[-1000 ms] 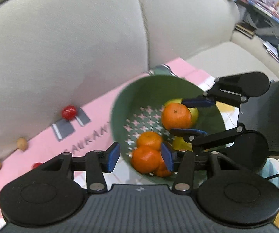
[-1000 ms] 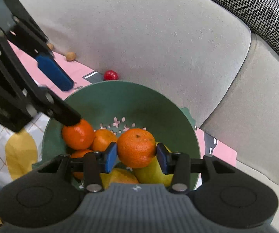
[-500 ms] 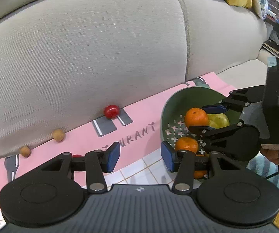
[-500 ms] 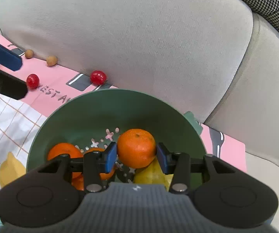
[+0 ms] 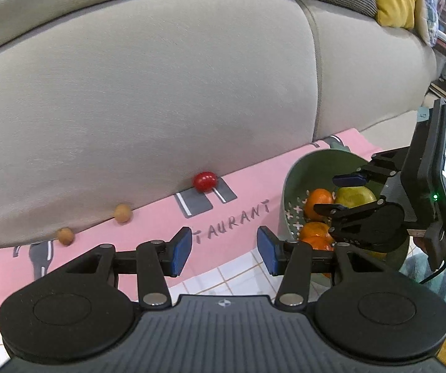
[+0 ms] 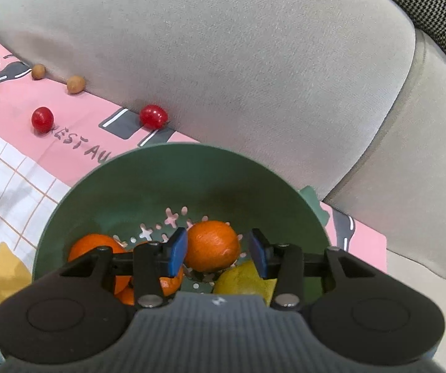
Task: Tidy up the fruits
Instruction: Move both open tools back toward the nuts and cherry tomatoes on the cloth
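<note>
Fingers first: the left gripper [image 5: 224, 250] has its blue pads standing apart with nothing between them, poised over the pink edge of the cloth. The right gripper [image 6: 219, 253] is tipped down into the bowl, its fingers partly open around an orange [image 6: 212, 245]. One pad sits against the fruit's edge, while a sliver of gap shows at the other pad, so it does not look clamped.

Behind everything rises the grey sofa [image 5: 160, 93], its cushion bulging forward. Against its foot lies the cloth [image 5: 148, 233], with a pink border bearing grey letters and a white checked field with yellow fruit prints nearer the grippers.

On the cloth, close to the sofa, stands the green bowl [image 6: 167, 180], with cross-shaped holes in its floor. Inside it a yellow-green pear [image 6: 241, 279] lies under the right gripper, beside the orange. More oranges [image 6: 95, 248] are heaped on the other side.

Outside the bowl, two small red fruits rest on the pink border: one [image 6: 153, 116] touches the sofa, the other [image 6: 42, 119] lies further out by the lettering. Smallest are two brown round fruits [image 6: 75, 84] along the sofa's foot, near each other but apart.
</note>
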A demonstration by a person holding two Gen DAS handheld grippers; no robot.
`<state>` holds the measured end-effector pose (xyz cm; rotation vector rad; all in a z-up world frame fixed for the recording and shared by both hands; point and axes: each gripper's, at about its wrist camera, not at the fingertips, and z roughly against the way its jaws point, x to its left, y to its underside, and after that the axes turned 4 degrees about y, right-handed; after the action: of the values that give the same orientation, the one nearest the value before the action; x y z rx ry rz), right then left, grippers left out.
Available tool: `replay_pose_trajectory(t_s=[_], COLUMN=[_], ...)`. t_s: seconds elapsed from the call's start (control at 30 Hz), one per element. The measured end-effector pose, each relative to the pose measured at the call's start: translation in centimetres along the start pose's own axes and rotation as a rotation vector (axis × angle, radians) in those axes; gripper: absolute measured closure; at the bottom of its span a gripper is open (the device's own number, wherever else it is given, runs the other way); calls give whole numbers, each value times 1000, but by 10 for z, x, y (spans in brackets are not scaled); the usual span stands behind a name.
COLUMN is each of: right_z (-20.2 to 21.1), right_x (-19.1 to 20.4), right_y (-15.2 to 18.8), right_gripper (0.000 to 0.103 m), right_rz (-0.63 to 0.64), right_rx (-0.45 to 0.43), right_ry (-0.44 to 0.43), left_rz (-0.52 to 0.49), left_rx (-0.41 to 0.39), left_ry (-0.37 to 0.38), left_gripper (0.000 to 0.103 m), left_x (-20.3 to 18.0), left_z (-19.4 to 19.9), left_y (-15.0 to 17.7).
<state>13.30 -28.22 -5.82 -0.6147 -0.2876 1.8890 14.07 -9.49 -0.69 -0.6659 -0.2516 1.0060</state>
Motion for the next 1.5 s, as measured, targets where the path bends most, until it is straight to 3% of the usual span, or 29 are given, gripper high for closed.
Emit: replay_pose_trajectory(t_s=[0.4, 0.9, 1.23, 1.5], right_z=[46, 108, 110, 96], right_x=[7, 61, 105, 122], right_y=[-8, -19, -33, -44], right_gripper=[51, 47, 42, 40], right_rz=[-20, -242, -237, -203], right_rx=[-50, -136, -124, -99], right_ry=[32, -113, -181, -205], left_rz=[-27, -61, -35, 80], left_rx=[-73, -151, -153, -156], left_ry=[-46, -167, -204, -141], left_gripper=[46, 46, 46, 44], left_x=[4, 30, 65, 102], left_z=[31, 69, 81, 87], left_y=[7, 19, 27, 30])
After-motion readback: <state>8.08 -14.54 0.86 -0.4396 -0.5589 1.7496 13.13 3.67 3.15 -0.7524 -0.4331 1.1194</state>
